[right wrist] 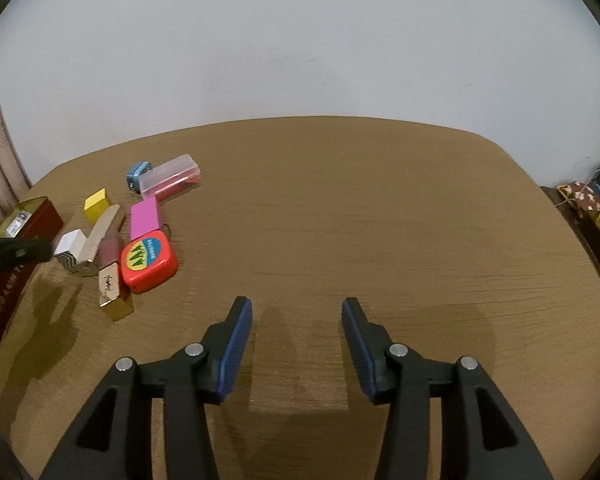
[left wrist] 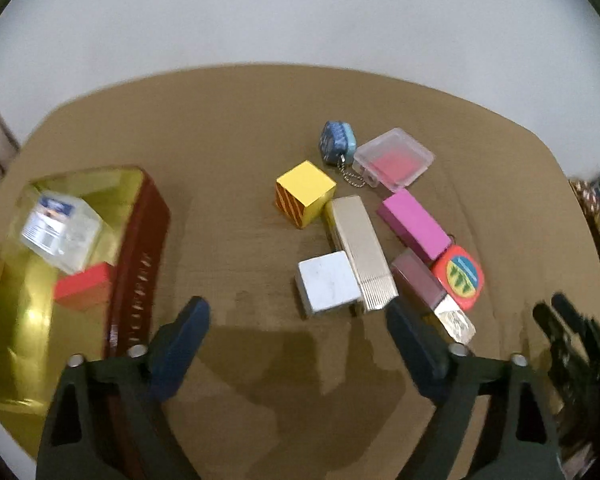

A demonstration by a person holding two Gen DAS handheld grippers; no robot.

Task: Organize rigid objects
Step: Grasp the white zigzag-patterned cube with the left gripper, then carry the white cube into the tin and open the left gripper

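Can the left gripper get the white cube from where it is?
Probably yes. The left gripper is open and empty, and the white cube lies just ahead. The long silver box touches the cube's right side, so that finger has little room.

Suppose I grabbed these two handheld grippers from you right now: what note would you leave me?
Left gripper: open, empty, over the table between the red tin and the pile.
Right gripper: open, empty, over bare table, right of the pile.
Done: a clear labelled box and a red block lie in the red tin with the gold lining.
Left on the table: yellow cube, white cube, long silver box, pink box, mauve and gold box, red tape measure, blue keychain item, clear case. They lie packed close, several touching.
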